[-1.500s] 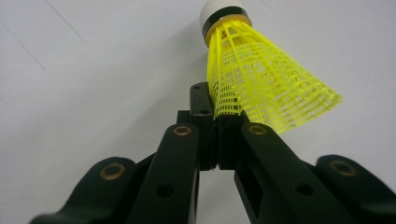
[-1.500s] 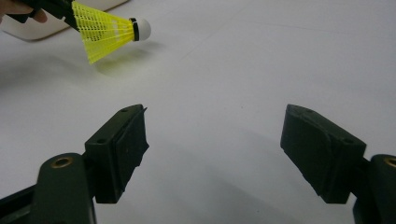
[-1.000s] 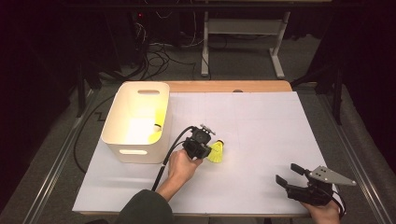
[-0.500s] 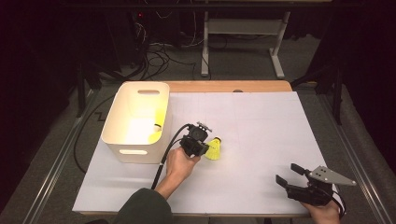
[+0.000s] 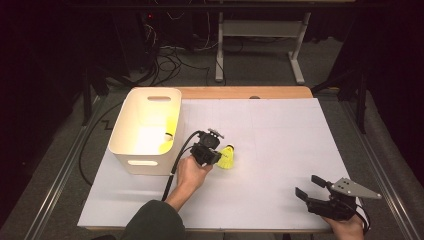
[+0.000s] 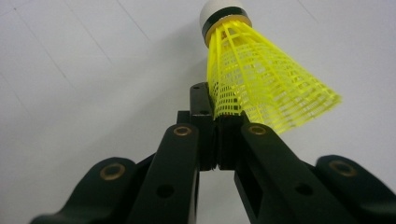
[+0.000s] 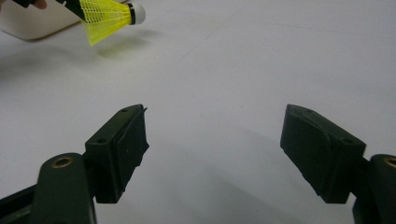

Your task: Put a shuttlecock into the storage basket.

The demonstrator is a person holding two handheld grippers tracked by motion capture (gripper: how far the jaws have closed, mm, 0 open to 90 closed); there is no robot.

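Left gripper (image 5: 216,151) has its black jaws pinched together on the rim of a yellow shuttlecock (image 5: 227,156); in the left gripper view that shuttlecock (image 6: 261,84) is a flared skirt of thin plastic mesh, ribbed and see-through, tapering to a rounded white cork tip ringed with a black band; the pads bite the skirt's edge, and from the right gripper view the shuttlecock (image 7: 109,17) hangs just above the sheet, its shadow beneath it; it sits near the middle of the smooth white table cover (image 5: 280,150), just beside a cream plastic tub (image 5: 146,129) with rounded corners and slot handles, something yellow lying inside; right gripper (image 5: 311,186) rests near the table's front right corner, jaws spread wide, flat matte pads (image 7: 128,140) holding nothing.
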